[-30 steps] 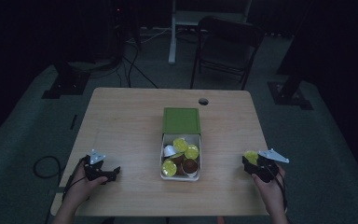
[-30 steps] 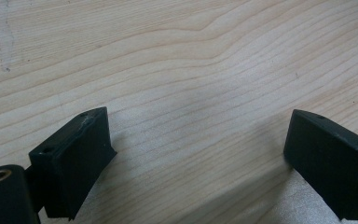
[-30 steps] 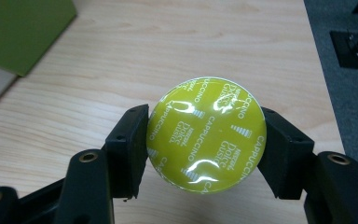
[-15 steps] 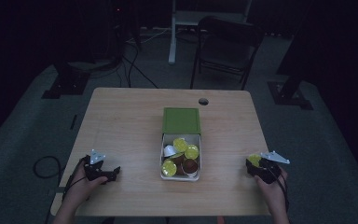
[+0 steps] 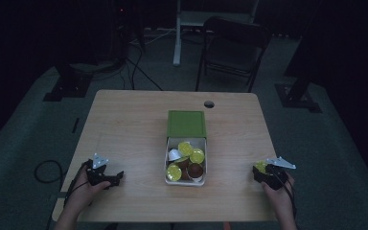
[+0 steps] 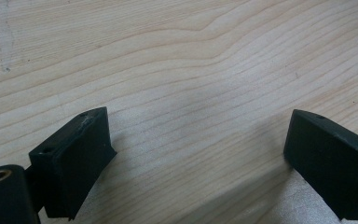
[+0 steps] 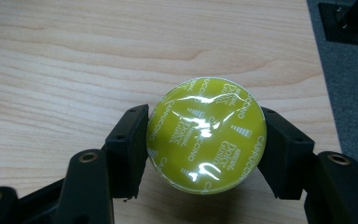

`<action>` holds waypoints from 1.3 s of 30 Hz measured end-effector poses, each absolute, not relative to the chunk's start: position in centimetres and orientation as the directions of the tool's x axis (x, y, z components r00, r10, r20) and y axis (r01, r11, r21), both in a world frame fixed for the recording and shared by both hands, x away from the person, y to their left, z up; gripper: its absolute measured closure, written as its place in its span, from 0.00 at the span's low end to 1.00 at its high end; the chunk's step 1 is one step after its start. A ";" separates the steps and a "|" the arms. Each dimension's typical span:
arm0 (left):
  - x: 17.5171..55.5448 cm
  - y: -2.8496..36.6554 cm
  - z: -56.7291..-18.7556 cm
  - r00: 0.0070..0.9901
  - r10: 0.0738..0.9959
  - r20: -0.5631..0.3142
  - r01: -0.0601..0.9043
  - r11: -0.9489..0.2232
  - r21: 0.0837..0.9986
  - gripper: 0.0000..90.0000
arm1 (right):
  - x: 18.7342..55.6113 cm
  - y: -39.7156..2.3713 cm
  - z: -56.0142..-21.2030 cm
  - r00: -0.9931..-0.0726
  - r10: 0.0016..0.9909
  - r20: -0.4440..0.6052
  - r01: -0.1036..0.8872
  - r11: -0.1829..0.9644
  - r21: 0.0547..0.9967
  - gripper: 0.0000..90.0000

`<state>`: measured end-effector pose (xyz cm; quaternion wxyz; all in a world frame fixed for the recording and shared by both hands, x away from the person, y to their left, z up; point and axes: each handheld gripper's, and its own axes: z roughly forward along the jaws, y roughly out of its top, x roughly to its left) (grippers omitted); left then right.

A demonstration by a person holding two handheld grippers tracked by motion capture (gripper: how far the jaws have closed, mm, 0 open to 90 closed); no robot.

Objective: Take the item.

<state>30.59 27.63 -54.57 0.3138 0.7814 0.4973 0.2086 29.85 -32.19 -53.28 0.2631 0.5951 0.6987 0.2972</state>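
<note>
now one yellow capsule (image 7: 206, 135) sits clamped in the right tool (image 7: 205, 140).

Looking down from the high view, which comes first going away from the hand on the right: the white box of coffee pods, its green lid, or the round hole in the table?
From the right gripper, at the near right edge:
1. White box of coffee pods, toward the table's middle.
2. Green lid, just behind the box.
3. Round hole, near the far edge.

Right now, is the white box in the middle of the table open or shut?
Open. The white box shows coffee capsules inside, and its green lid lies flat on the table behind it.
</note>
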 end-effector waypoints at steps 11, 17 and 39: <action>30.6 27.6 -54.6 0.418 0.908 0.014 0.646 -0.308 0.698 0.09 | 29.9 -32.2 -53.3 -0.153 0.988 0.000 0.674 0.104 0.731 0.44; 30.6 27.6 -54.6 0.418 0.908 0.014 0.647 -0.309 0.698 0.09 | 30.0 -32.1 -52.8 -0.169 0.986 -0.002 0.658 0.114 0.744 0.39; 30.6 27.6 -54.6 0.418 0.908 0.014 0.647 -0.309 0.698 0.09 | 30.7 -29.7 -49.8 -0.234 0.972 -0.002 0.603 0.147 0.784 0.29</action>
